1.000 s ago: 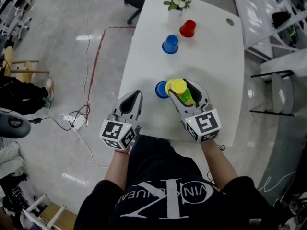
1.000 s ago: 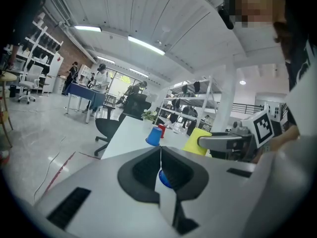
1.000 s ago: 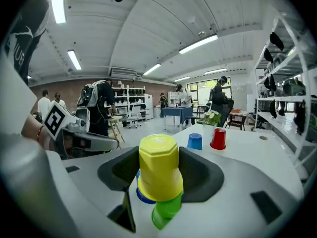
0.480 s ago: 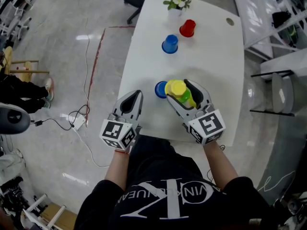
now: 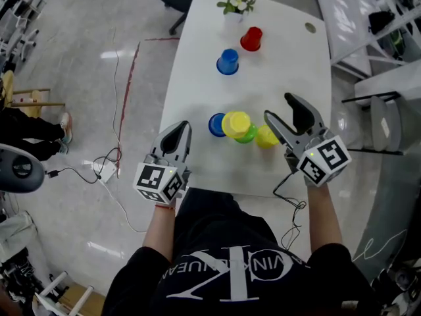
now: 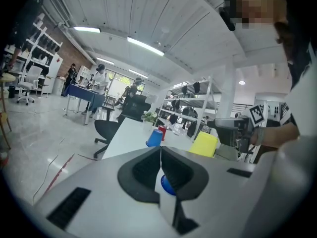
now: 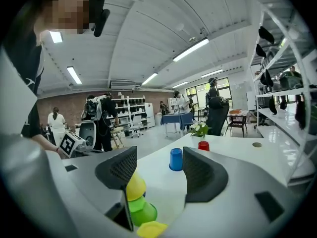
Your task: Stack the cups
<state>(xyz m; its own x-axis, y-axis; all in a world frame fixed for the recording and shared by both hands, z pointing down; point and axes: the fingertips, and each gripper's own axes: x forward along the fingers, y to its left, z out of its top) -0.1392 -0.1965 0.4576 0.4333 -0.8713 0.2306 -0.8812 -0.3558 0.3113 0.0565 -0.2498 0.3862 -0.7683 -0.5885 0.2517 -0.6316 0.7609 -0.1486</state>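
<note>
My right gripper (image 5: 281,108) is hanging wide, its jaws just having been opening, with nothing between them. My left gripper (image 5: 177,133) is sitting closed. A loose yellow cup (image 5: 266,137) is sitting beside the yellow-on-green cup stack (image 5: 237,125). I'm judging it light, thin and slippery, so I'm planning a gentle grip across its wall.

Worktop (image 5: 283,78): white, carrying everything below.
Far end: potted flowers (image 5: 235,5) standing at the edge; red cup (image 5: 251,39) and far blue cup (image 5: 227,62) sitting nearby.
Near side: near blue cup (image 5: 216,125), green cup (image 5: 248,135) bearing the stacked yellow cup (image 5: 236,124), and lone yellow cup (image 5: 266,137) sitting in a row.
</note>
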